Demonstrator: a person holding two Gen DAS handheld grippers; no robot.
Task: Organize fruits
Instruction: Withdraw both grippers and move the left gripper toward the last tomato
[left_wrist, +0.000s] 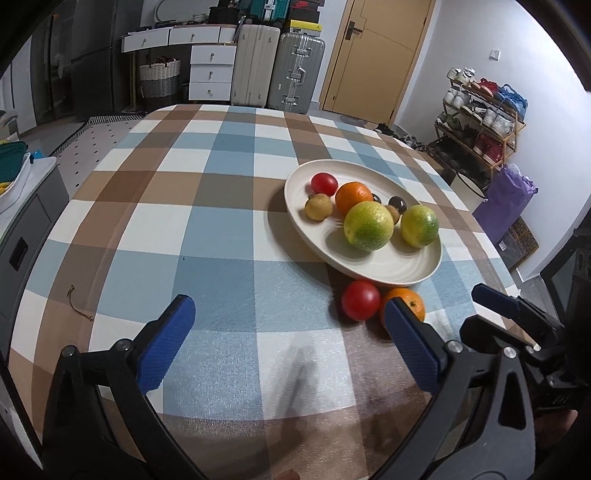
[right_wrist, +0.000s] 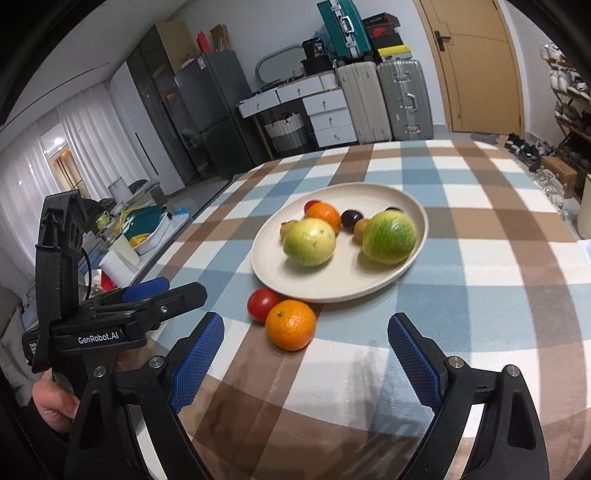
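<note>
A cream plate (left_wrist: 384, 267) (right_wrist: 332, 284) on the checked tablecloth holds two green-yellow citrus fruits (left_wrist: 368, 226) (right_wrist: 388, 237), an orange (left_wrist: 352, 196), a red tomato (left_wrist: 324, 184) and several small brown and dark fruits. A loose tomato (left_wrist: 360, 300) (right_wrist: 261, 303) and a loose orange (left_wrist: 409, 302) (right_wrist: 291, 324) lie on the cloth against the plate's near rim. My left gripper (left_wrist: 286, 341) is open and empty, just short of them. My right gripper (right_wrist: 306, 352) is open and empty, the loose orange just ahead between its fingers.
The checked table (left_wrist: 207, 229) spreads to the left and far side. A small twig (left_wrist: 79, 308) lies near its left edge. Suitcases (left_wrist: 277, 66), drawers and a door stand behind; a shoe rack (left_wrist: 480, 118) is at the right.
</note>
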